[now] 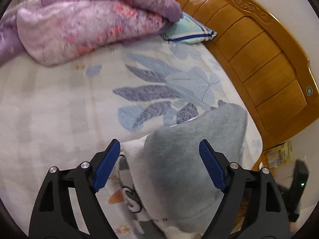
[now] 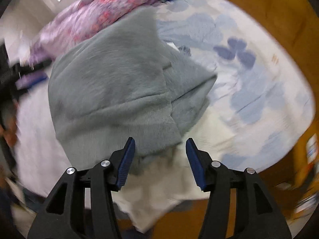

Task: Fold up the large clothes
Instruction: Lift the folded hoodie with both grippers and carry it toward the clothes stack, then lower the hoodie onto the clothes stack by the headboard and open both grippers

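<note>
A garment with a grey fleece lining (image 1: 191,159) and a white printed outer side (image 1: 135,159) lies bunched on the bed (image 1: 59,103). My left gripper (image 1: 159,165) is open, its blue pads either side of the grey fabric, not closed on it. In the right wrist view the same grey garment (image 2: 119,87) lies in a heap with its white part (image 2: 159,183) hanging toward the bed's near edge. My right gripper (image 2: 160,161) is open just above the garment's near edge, holding nothing. This view is blurred.
A purple and pink fleece blanket (image 1: 89,23) is piled at the far side of the bed, with a light blue pillow (image 1: 187,31) beside it. A wooden headboard (image 1: 259,59) runs along the right. The sheet has a blue leaf print (image 1: 159,91).
</note>
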### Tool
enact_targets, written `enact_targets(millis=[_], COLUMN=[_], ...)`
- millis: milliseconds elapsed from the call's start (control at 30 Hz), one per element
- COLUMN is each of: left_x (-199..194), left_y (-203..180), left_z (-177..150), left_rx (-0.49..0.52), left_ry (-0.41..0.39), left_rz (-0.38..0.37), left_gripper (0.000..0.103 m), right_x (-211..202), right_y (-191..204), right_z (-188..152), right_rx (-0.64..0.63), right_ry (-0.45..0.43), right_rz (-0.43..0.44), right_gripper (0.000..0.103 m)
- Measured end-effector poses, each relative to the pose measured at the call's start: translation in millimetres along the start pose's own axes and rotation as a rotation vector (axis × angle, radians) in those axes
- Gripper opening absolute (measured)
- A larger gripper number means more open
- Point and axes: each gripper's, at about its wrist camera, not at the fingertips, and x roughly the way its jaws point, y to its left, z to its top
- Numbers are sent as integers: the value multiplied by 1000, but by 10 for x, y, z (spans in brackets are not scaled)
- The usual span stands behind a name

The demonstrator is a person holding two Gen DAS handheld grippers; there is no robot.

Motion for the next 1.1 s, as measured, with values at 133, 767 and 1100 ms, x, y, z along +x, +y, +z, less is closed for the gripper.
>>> enact_targets(millis=[133, 767, 1100], left_x=[-77, 617, -33], left_y=[-218, -219, 347], left_z=[-18, -317, -507], left_rx=[44, 25, 4], left_ry=[22, 173, 98], left_rz=[5, -39, 17], left_gripper=[82, 89, 89], right_x=[-81, 798, 470], right_y=[274, 396, 1066], right_z=[91, 103, 193], right_rx=[-67, 39, 0], right_ry=[-40, 126, 101], right_rz=[42, 77, -189], right_gripper=[57, 66, 68])
